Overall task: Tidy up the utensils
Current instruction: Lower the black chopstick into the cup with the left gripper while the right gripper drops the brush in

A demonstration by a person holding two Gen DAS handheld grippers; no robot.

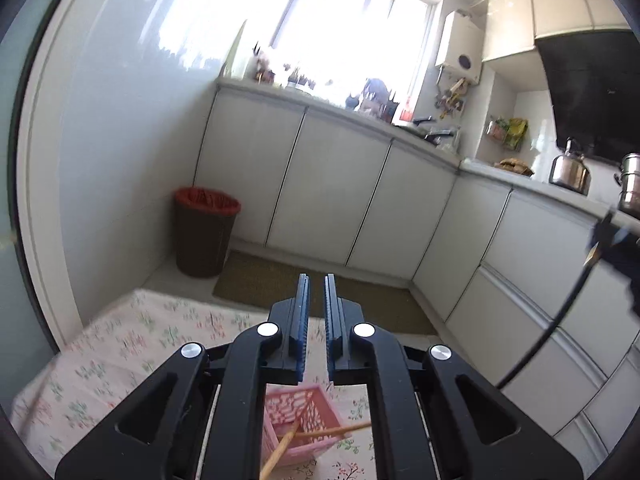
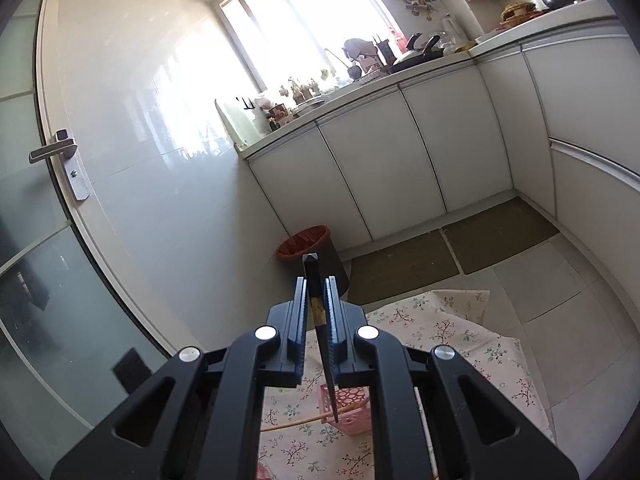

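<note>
Here, in a sunlit kitchen, the right gripper is clamped on a dark chopstick, its long axis running steeply down between the fingers, upper end poking above the fingertips and its tapered tip hanging just over the pink basket. The left gripper holds nothing: its blue-padded fingers stand nearly together, a thin slit of daylight between them.

The basket sits on a floral tablecloth, below and slightly ahead of both tools. Two pale wooden chopsticks already lean in it, sticking out over the rim (one of them slants low across the cloth in the right wrist view). The move ahead likely turns on one relation: the dark stick's lower tip lies almost directly above the basket's open mouth, so the right hand is the nearer and needs chiefly to descend, keeping the stick steep enough to clear the two slanting ones.

Beyond the table, a dark waste bin with a red liner stands by the white cabinets; on the counter, a steel kettle catches the window light.

No brand, label or writing can be read in either view.
</note>
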